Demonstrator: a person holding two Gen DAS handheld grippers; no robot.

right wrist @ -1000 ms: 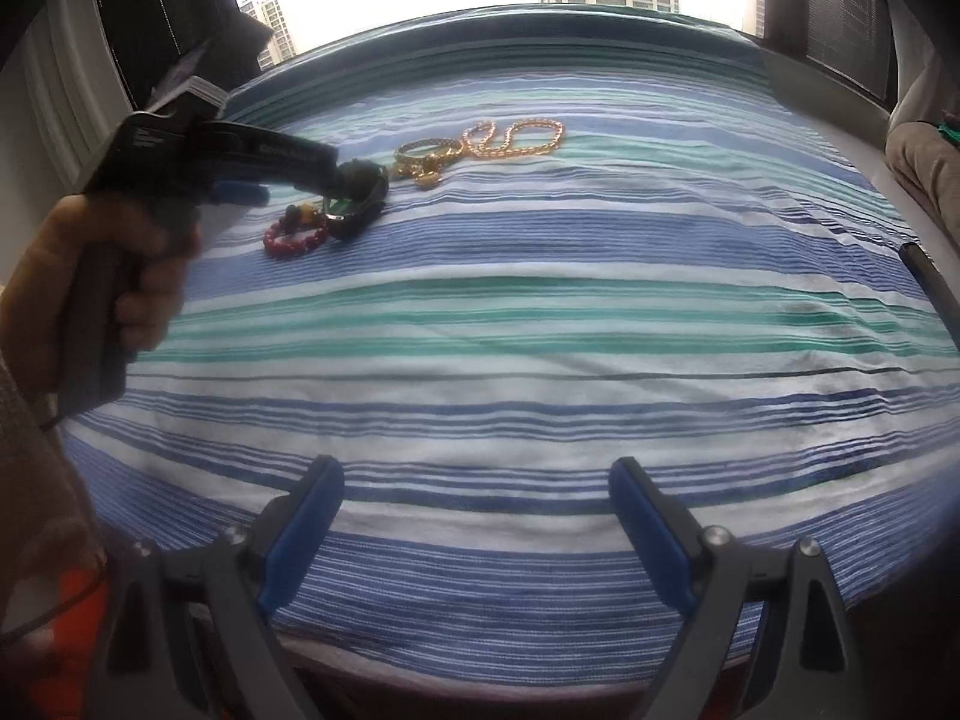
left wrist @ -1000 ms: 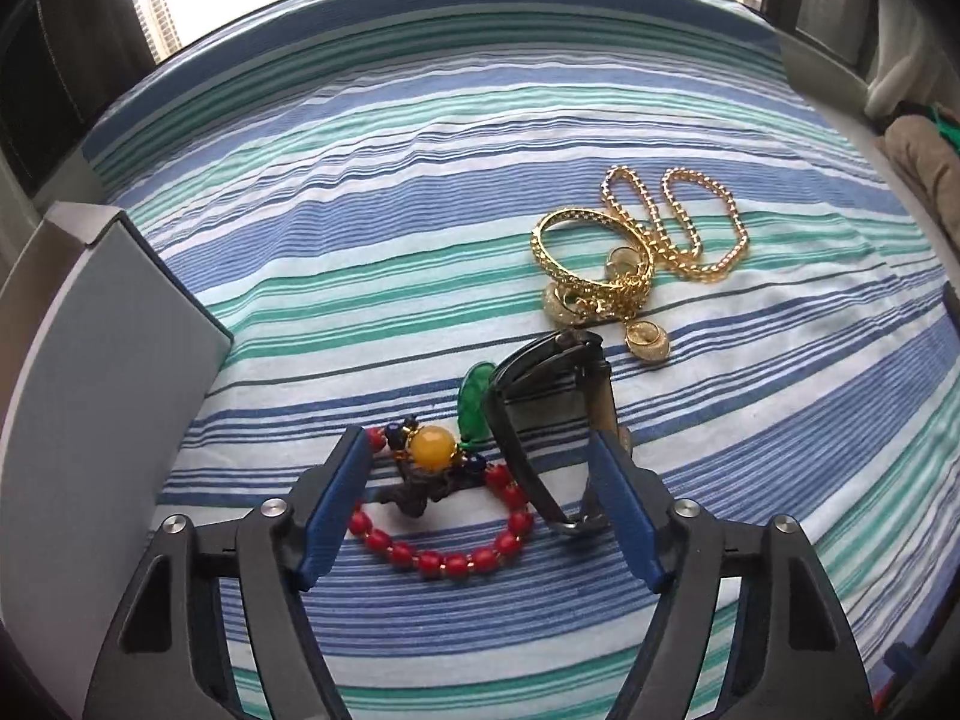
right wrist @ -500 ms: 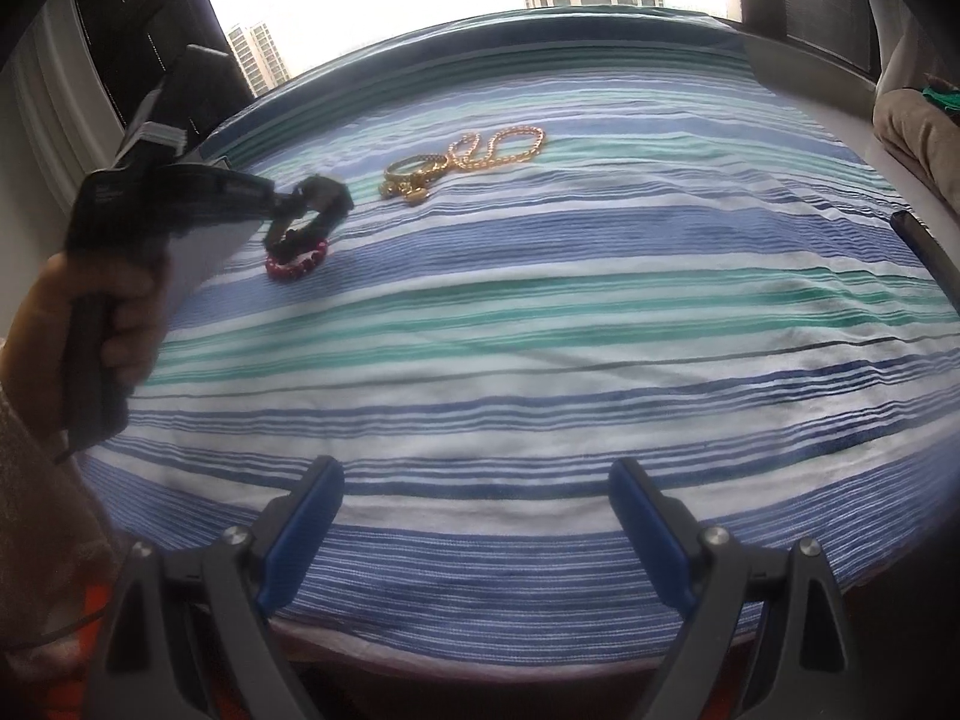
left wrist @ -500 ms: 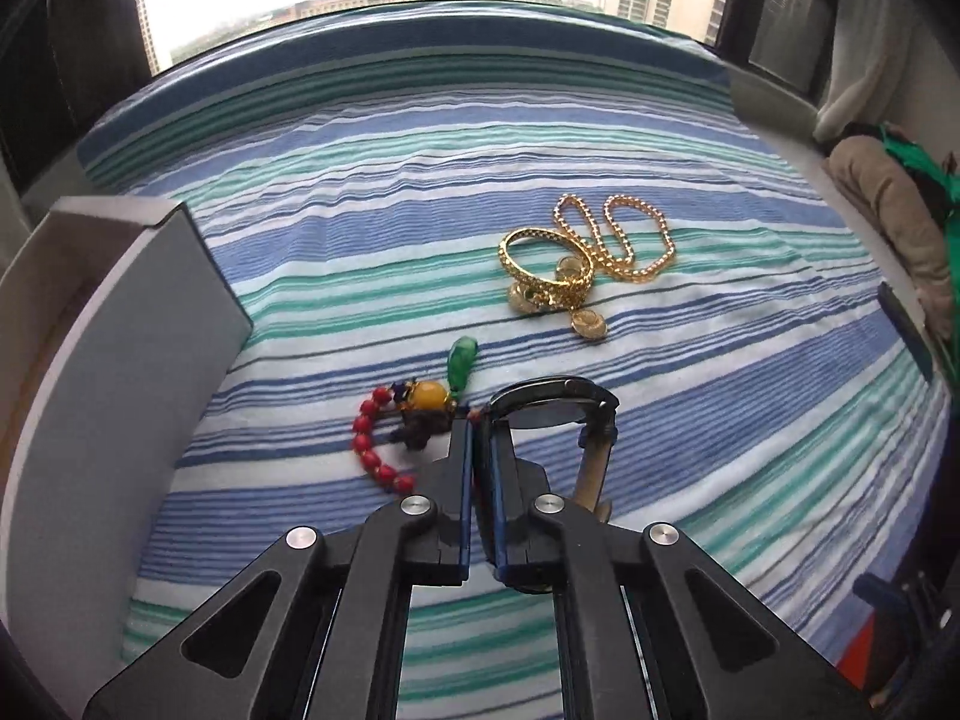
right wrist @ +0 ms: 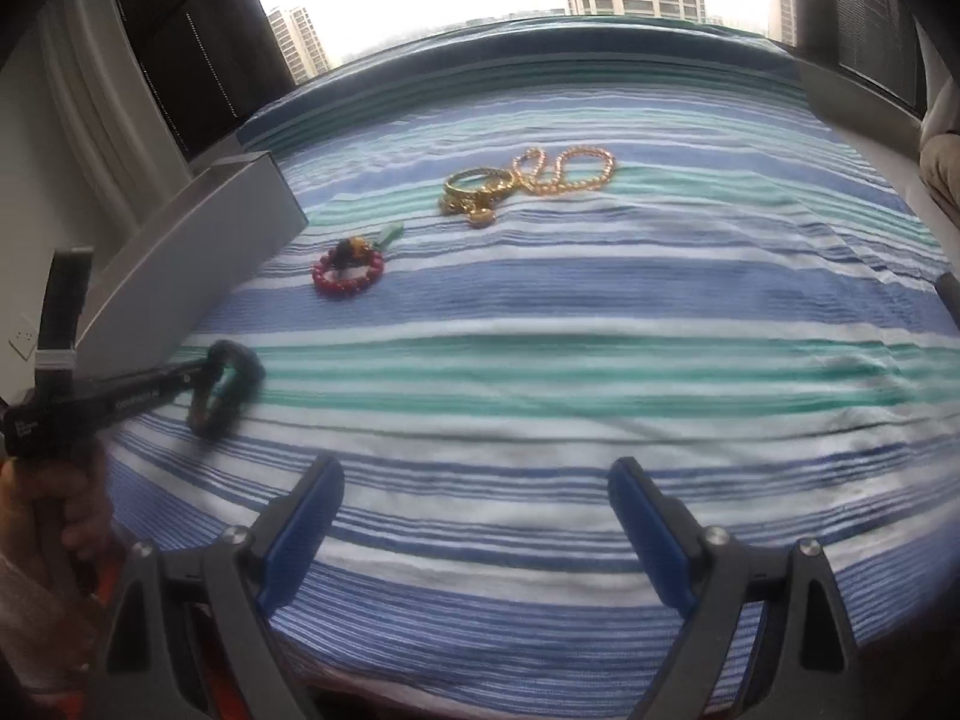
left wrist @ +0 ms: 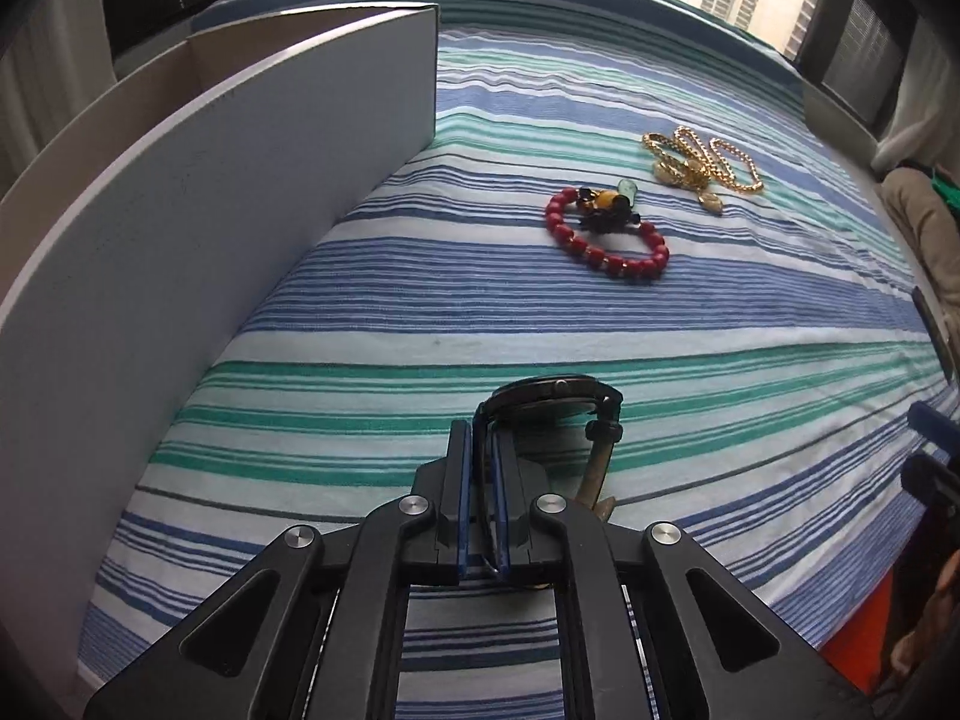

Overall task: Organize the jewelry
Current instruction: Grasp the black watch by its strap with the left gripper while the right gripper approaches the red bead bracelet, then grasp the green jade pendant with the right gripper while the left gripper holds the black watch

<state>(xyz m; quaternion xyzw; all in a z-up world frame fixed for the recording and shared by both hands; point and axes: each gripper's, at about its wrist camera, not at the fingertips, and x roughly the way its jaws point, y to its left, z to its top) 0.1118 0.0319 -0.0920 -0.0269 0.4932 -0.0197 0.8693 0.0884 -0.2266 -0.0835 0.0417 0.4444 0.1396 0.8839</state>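
Note:
My left gripper (left wrist: 478,450) is shut on the strap of a black wristwatch (left wrist: 552,405) and holds it above the striped cloth, near the front; the watch also shows in the right wrist view (right wrist: 225,387). A red bead bracelet (left wrist: 606,240) with an amber bead and green charm lies further out, also in the right wrist view (right wrist: 348,273). Gold bangle and chain jewelry (left wrist: 699,165) lies beyond it, also in the right wrist view (right wrist: 528,180). My right gripper (right wrist: 474,516) is open and empty over the near edge of the cloth.
A grey open box (left wrist: 210,192) stands along the left side, also in the right wrist view (right wrist: 198,258). The striped cloth (right wrist: 600,324) covers the surface. Windows and dark curtains lie behind. Beige fabric (left wrist: 924,228) sits at the far right.
My left gripper closed on the watch strap, lifted it away from the red bracelet, and carried it back toward the front left beside the box. The right gripper stayed open and nearly still.

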